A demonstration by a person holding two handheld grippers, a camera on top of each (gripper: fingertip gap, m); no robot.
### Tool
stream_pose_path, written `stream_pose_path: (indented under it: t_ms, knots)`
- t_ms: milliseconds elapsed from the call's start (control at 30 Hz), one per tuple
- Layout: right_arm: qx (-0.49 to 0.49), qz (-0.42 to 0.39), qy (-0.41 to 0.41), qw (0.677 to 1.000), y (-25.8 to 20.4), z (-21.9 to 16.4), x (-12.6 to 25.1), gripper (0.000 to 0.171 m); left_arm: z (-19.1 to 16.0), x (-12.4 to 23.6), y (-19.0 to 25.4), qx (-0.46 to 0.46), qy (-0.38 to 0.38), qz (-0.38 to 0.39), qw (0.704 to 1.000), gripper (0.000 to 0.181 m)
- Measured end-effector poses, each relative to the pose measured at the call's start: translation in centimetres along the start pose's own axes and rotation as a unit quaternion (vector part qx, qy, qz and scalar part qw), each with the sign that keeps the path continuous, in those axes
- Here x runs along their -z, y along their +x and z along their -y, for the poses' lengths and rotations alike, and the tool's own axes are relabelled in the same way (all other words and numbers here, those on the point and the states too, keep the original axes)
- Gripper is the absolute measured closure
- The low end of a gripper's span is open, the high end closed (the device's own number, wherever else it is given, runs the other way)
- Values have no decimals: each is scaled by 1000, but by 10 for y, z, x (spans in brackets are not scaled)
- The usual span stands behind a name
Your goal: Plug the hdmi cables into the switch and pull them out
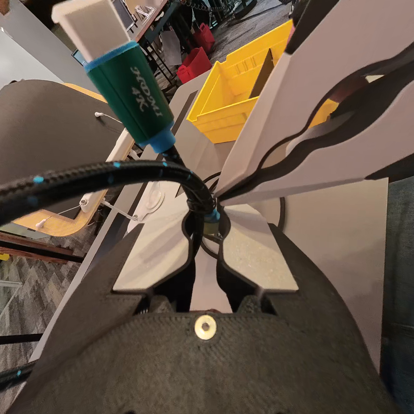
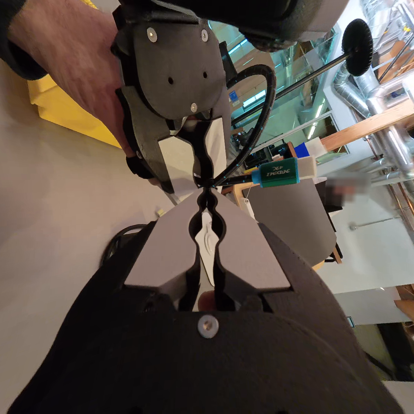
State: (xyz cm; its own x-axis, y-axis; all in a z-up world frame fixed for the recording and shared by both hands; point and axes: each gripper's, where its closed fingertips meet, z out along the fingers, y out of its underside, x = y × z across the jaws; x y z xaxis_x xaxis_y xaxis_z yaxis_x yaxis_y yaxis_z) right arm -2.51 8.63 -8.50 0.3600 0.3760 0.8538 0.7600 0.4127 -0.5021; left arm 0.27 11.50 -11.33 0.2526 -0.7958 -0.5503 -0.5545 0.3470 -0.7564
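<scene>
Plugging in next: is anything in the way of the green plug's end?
Yes. A white cap covers the metal end of the green plug, so it must come off first. The left gripper and right gripper pinch the cable lower down. No switch shows in either view.

1. Left gripper [image 1: 206, 218]: jaws drawn nearly together, pinching at their tips.
2. Right gripper [image 2: 207, 197]: jaws pressed close, only a thin wavy gap between them.
3. The two grippers meet tip to tip, from opposite sides.
4. A hand [image 2: 74, 74] grips the left gripper's body behind its jaws.
</scene>
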Motion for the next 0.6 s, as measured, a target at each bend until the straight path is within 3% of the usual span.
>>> stream_pose_path:
  t_ms: [300, 400, 600]
  knots:
    - [-141, 43, 37, 988, 6, -2, 9, 171, 1, 2, -3, 3, 5, 8, 1000, 163]
    - [-170, 61, 28, 983, 1, -5, 6, 150, 3, 2, -2, -1, 7, 7, 1000, 163]
    - [-208, 84, 33, 974, 2, -7, 3, 160, 6, 3, 1, -30, 10, 11, 999, 163]
